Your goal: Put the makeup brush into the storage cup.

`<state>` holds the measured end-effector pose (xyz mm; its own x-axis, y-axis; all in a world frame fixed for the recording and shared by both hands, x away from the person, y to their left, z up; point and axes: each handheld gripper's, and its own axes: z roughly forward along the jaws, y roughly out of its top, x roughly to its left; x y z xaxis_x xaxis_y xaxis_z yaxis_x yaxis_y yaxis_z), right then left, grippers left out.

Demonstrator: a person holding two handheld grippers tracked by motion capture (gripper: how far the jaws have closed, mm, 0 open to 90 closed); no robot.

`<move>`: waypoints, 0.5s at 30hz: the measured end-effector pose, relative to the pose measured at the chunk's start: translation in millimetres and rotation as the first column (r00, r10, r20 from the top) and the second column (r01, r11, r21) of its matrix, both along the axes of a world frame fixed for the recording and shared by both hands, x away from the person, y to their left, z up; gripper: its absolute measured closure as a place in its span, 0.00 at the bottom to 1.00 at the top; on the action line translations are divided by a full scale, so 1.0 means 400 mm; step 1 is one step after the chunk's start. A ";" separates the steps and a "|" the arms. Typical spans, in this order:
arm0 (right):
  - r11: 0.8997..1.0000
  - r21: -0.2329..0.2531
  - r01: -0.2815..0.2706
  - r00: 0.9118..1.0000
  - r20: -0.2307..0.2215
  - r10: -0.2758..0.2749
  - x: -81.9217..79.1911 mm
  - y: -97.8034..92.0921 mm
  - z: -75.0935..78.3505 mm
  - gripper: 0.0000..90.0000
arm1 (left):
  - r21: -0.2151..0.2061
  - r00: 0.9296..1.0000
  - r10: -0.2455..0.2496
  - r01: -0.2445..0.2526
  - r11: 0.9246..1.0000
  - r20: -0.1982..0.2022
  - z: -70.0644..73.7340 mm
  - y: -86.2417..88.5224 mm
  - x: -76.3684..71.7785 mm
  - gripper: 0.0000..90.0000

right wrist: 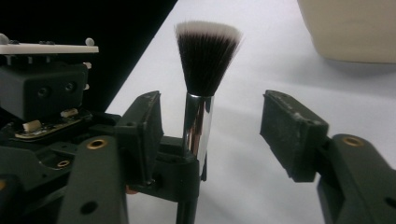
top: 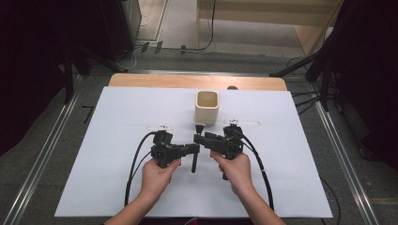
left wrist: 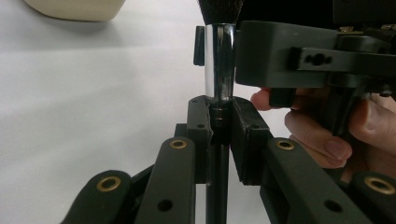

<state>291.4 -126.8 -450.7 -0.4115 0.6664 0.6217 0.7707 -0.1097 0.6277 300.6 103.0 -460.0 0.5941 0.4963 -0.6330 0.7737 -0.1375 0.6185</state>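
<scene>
A makeup brush [top: 194,154] with a chrome ferrule [left wrist: 219,60] and dark, white-tipped bristles [right wrist: 207,56] stands upright near the middle of the white sheet. My left gripper [top: 194,149] is shut on its thin black handle just below the ferrule [left wrist: 218,128]. My right gripper [top: 201,137] is open, its two jaws standing either side of the ferrule [right wrist: 198,123] with a wide gap on the right side. In the left gripper view the right gripper [left wrist: 303,60] sits close behind the brush, fingers of the hand under it. A cream square cup [top: 207,107] stands just beyond.
A white sheet [top: 117,178] covers the wooden table [top: 141,80]. Two thin pale strips lie on it, one at the left [top: 159,127] and one at the right [top: 241,123]. Dark stands and cables flank the table. The cup shows at each gripper view's top edge [right wrist: 355,28].
</scene>
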 end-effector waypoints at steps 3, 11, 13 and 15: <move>1.000 -0.004 0.002 1.000 -0.003 -0.002 0.003 0.005 -0.002 0.55 | -0.002 1.000 0.002 -0.002 1.000 0.000 0.000 -0.001 -0.001 0.88; 1.000 -0.010 0.002 1.000 -0.002 -0.002 0.008 0.022 -0.006 0.70 | 0.000 1.000 0.000 0.000 1.000 0.006 0.000 -0.003 -0.002 0.88; 1.000 -0.012 0.002 1.000 0.002 -0.002 0.009 0.024 -0.007 0.72 | 0.002 1.000 0.000 0.000 1.000 0.008 0.000 -0.004 -0.003 0.88; 1.000 -0.011 0.001 1.000 0.000 -0.001 0.010 0.026 -0.007 0.75 | 0.004 1.000 -0.002 0.002 1.000 0.004 -0.001 -0.004 -0.002 0.88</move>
